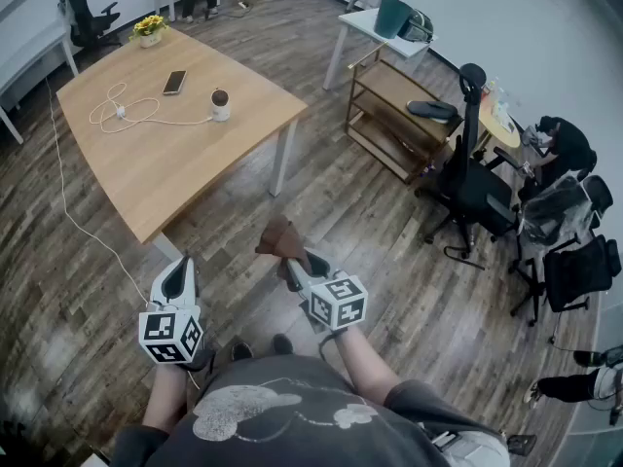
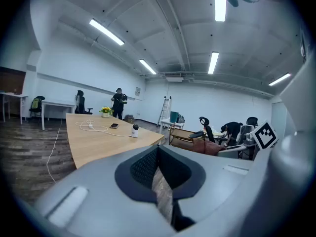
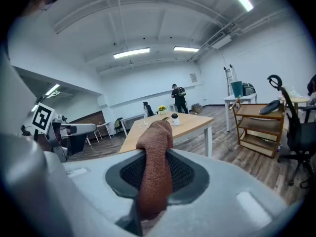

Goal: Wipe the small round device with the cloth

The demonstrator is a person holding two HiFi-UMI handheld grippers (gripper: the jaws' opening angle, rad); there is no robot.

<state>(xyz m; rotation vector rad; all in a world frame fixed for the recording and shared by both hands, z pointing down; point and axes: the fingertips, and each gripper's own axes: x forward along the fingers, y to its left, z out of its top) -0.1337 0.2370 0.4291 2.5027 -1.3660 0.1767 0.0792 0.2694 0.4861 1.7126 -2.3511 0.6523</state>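
right gripper [image 1: 293, 260]: fingers clamped on cloth [image 1: 279, 235]. left gripper [image 1: 181, 274]: fingers together, empty. device [image 1: 220, 104] on tabletop [image 1: 180, 168], well apart from both. advise: close in, wipe gently, avoid toppling.

Head view steeply down from above, both gripper views low and level, all sharing the far table [image 1: 165, 163]

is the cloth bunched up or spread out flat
Bunched up: the cloth stands as a crumpled brown wad, pinched between the jaws of the right gripper.
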